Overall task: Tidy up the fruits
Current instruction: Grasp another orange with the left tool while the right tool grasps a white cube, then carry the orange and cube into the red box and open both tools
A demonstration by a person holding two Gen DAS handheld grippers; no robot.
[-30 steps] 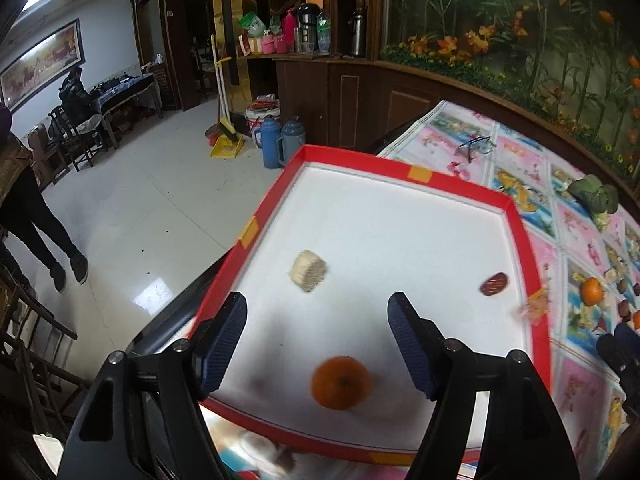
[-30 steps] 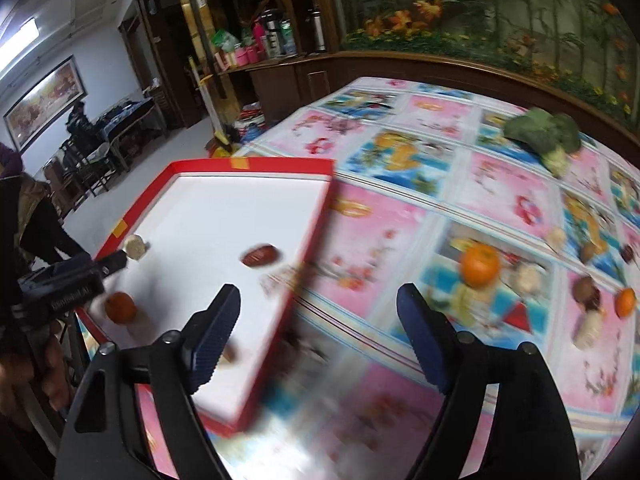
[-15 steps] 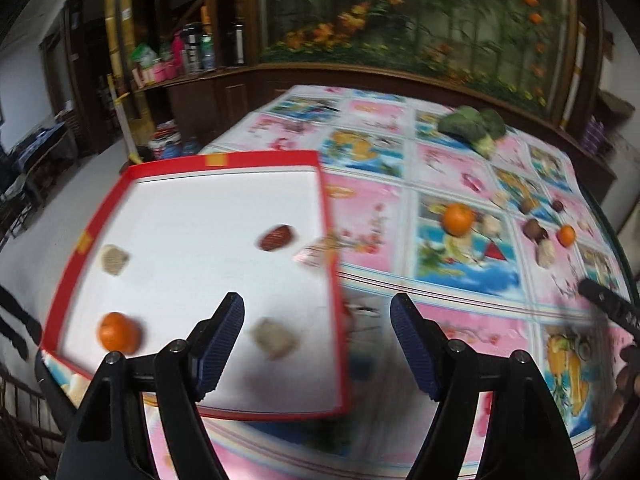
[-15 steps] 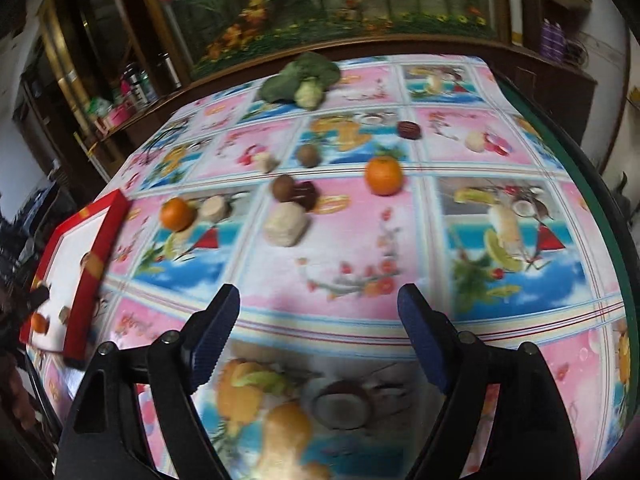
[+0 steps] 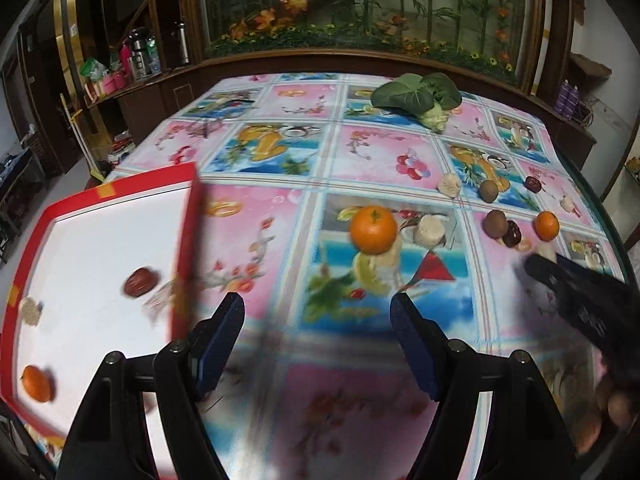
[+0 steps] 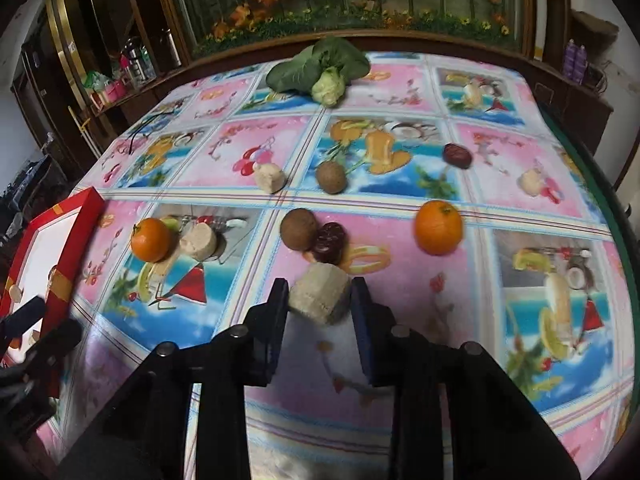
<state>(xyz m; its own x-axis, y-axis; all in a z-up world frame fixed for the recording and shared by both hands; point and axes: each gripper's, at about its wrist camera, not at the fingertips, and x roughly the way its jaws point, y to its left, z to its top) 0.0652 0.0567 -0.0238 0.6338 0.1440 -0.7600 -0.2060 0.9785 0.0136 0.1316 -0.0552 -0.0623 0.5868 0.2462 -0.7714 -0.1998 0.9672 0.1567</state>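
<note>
My right gripper (image 6: 320, 292) is shut on a beige chunk of fruit (image 6: 320, 298) on the tablecloth, just in front of a brown kiwi (image 6: 298, 229) and a dark red date (image 6: 330, 240). Oranges (image 6: 151, 239) (image 6: 438, 226) lie to either side. My left gripper (image 5: 318, 312) is open and empty above the cloth, right of the red-rimmed white tray (image 5: 188, 216). The tray holds a date (image 5: 139, 281), a small orange (image 5: 37, 383) and a beige chunk (image 5: 30, 310). An orange (image 5: 373, 229) lies ahead of the left gripper.
A leafy green vegetable (image 6: 320, 68) lies at the far side of the table. More beige chunks (image 6: 270, 176), a kiwi (image 6: 331, 176) and a date (image 6: 457, 155) are scattered mid-table. The table's right edge (image 6: 600, 184) curves close. The right gripper shows in the left view (image 5: 576, 292).
Both grippers swung right, from the tray to the scattered fruit. My right gripper went from open to shut on the beige chunk. My left gripper stays open.
</note>
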